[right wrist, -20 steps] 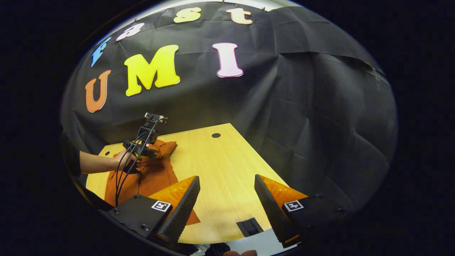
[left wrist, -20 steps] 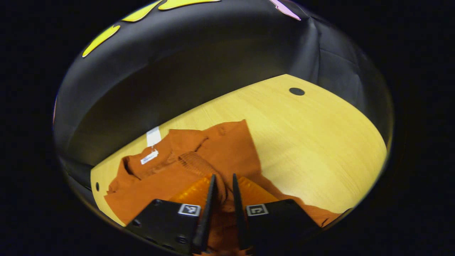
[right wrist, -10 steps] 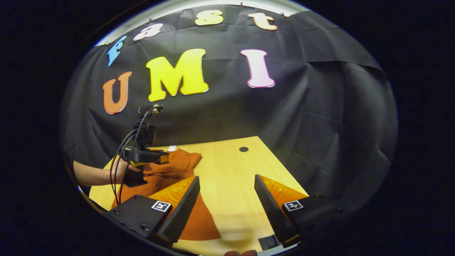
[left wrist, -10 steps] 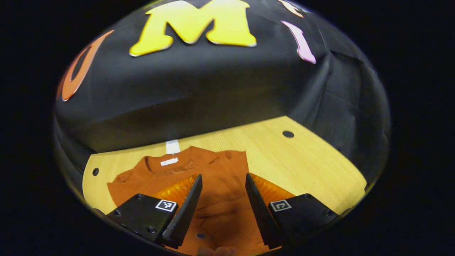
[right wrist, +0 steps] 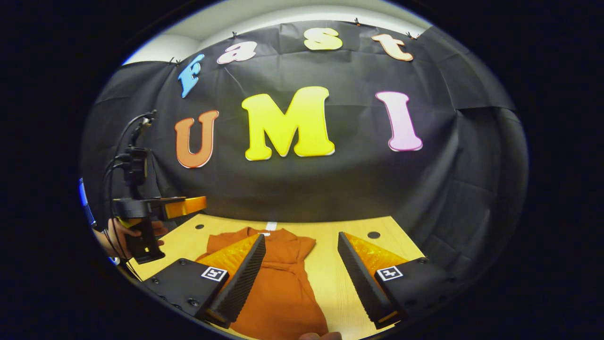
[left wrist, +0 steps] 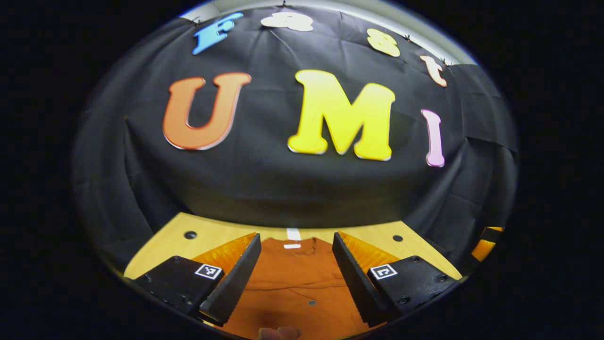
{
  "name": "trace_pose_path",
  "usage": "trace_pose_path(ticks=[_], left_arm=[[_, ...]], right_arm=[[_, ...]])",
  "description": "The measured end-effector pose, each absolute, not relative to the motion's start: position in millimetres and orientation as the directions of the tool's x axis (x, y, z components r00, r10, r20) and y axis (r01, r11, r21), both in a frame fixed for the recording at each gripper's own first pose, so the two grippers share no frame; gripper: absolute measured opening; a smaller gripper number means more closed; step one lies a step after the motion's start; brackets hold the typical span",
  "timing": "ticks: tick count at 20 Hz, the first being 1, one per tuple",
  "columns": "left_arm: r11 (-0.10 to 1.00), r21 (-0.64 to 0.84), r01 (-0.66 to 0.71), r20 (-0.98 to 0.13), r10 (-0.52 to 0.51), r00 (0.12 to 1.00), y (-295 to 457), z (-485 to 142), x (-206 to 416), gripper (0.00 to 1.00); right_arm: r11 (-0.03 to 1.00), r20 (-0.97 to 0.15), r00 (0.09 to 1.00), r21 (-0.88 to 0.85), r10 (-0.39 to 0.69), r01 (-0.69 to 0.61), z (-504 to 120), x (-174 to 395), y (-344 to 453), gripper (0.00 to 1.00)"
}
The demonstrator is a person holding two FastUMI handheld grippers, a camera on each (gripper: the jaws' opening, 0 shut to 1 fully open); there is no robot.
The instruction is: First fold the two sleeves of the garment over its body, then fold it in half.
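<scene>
The orange garment (left wrist: pixel 292 283) lies flat on the light wooden table (left wrist: pixel 160 250), collar and white tag (left wrist: pixel 292 246) toward the far wall. In the right gripper view the garment (right wrist: pixel 283 283) looks narrow, with no sleeve sticking out sideways and a crease across its chest. My left gripper (left wrist: pixel 296 238) is open above the garment's near part, with nothing between its fingers. The right gripper (right wrist: pixel 301 236) is open too, held over the garment's right edge. At the left of the right gripper view, a hand (right wrist: pixel 115 233) holds the left gripper (right wrist: pixel 188 206) above the table.
Round holes mark the table's far corners (left wrist: pixel 190 234) (left wrist: pixel 397 238). A white tape strip (left wrist: pixel 293 233) sits at the far edge behind the collar. Black cloth walls close the back and sides. Bare wood (right wrist: pixel 330 283) runs along the garment's right side.
My left gripper let go of the orange cloth, opened, then rose and drew back. The right gripper stayed open and swung left until the garment lay under it.
</scene>
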State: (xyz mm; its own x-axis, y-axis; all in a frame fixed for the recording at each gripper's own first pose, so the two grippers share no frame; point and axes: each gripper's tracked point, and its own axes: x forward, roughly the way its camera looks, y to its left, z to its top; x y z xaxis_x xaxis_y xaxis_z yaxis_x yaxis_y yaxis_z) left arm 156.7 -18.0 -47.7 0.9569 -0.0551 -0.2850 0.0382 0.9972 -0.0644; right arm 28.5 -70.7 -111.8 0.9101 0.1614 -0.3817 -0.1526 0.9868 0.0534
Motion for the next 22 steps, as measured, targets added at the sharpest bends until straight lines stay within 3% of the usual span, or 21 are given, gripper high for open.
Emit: trace_pose_path(ticks=[5,12,18,22], left_arm=[[0.993,-0.082,-0.084,-0.194,0.067,0.979,39.8,-3.0,107.8,0.98],[0.994,-0.048,-0.095,-0.186,0.085,0.979,61.5,2.3,86.6,0.98],[1.000,0.002,0.011,-0.366,-0.010,0.931,81.8,-62.0,42.4,0.98],[0.996,-0.062,0.068,-0.601,-0.091,0.794,101.5,-147.8,-22.3,0.99]], right_arm=[[0.978,-0.285,0.937,0.006,0.199,-0.206,-88.1,38.6,-52.1,0.98],[0.969,-0.304,0.922,0.012,0.238,-0.246,-89.7,45.3,-37.3,0.97],[0.962,-0.460,0.858,-0.030,0.228,-0.272,-140.1,16.6,-74.8,0.97],[0.961,-0.575,0.789,-0.015,0.217,-0.275,-188.1,-23.5,-106.6,0.97]])
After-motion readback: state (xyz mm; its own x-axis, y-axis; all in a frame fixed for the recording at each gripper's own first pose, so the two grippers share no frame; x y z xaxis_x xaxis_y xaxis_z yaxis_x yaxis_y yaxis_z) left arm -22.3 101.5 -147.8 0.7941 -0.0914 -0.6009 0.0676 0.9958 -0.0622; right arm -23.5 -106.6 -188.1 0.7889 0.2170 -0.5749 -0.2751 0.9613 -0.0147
